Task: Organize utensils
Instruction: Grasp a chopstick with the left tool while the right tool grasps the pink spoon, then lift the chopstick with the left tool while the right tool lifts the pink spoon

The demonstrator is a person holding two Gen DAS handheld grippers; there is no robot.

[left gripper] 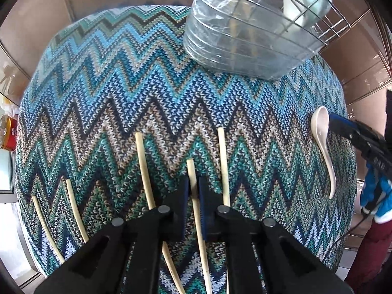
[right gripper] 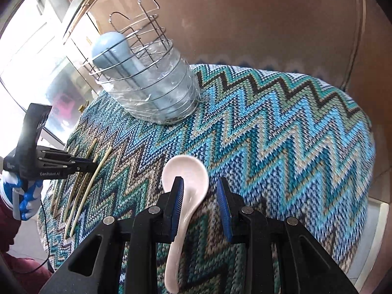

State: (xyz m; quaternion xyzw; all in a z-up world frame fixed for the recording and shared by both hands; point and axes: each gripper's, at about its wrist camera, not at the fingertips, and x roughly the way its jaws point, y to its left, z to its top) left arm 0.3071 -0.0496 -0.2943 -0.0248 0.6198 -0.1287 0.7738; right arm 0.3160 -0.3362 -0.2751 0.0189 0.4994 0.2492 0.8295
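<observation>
Bamboo, nearest: left claw [left gripper: 193,210] pinched tight on one chopstick [left gripper: 196,196] lying on the knitted desk [left gripper: 122,98].
Right claw [right gripper: 200,210]: partly open, straddling the white spoon [right gripper: 186,178], no grip yet.
Loose count: five chopsticks, one spoon.
Far: wire holder [left gripper: 257,36] already has chopsticks and spoons; most chopsticks left, by my judgement.

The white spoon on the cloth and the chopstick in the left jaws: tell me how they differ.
The white spoon is broad, glossy and curved, with a bowl; the chopstick is thin, matte, pale and almost straight. The spoon lies free between the open jaws of the right gripper; the chopstick is clamped by the left gripper. Both lie on the zigzag cloth, outside the wire basket.
</observation>
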